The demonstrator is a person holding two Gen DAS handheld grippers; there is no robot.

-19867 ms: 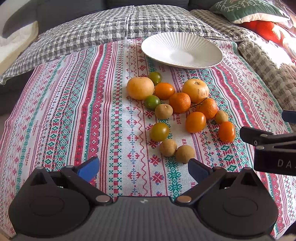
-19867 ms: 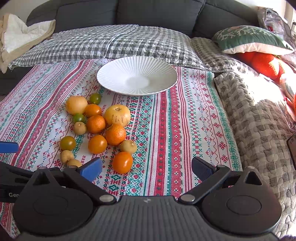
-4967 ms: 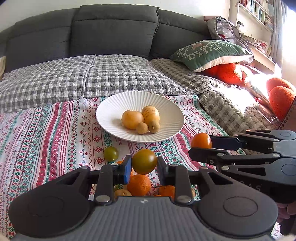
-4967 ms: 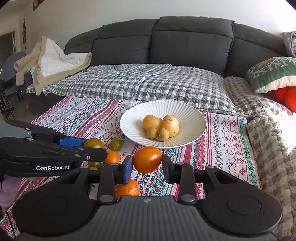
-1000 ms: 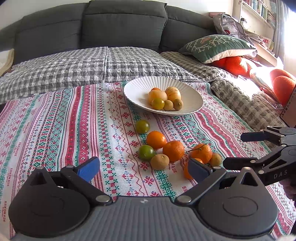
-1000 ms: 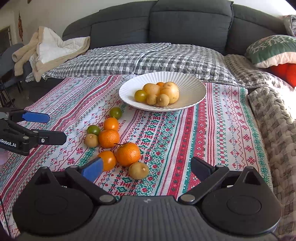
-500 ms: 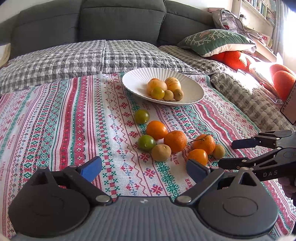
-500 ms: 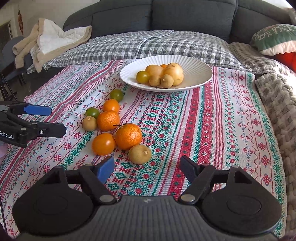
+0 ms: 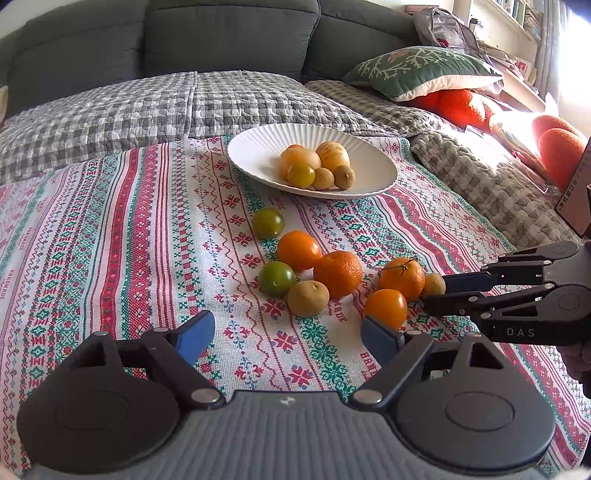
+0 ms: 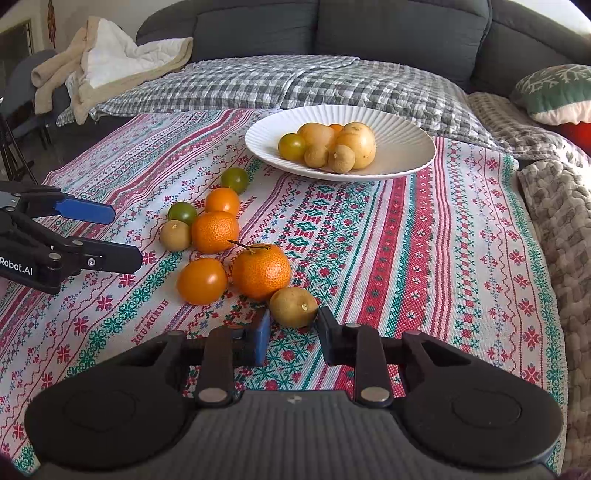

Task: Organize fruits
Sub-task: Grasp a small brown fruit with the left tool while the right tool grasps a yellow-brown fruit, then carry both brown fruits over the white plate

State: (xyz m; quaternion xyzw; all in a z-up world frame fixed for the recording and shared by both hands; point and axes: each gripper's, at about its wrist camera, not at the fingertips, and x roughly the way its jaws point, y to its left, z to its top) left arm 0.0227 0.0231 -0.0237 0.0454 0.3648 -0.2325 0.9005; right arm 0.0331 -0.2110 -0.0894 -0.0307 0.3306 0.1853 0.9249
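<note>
Sofa (image 10: 369, 33) behind; woven patterned cloth (image 10: 424, 258), ribbed white plate (image 10: 406, 147) holding round fruit. Right gripper (image 10: 291, 332) closing around small brown fruit (image 10: 293, 306); left gripper (image 9: 284, 332) closing, nothing between. Beige blanket (image 10: 110, 62) only in right view.

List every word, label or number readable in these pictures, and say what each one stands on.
"DAS" on the right claw.
"Robot.AI", cut off at the frame edge, on the left claw.
"HANDMADE", woven repeatedly into the tablecloth.
The dark card at the right edge carries marks too small to read.
</note>
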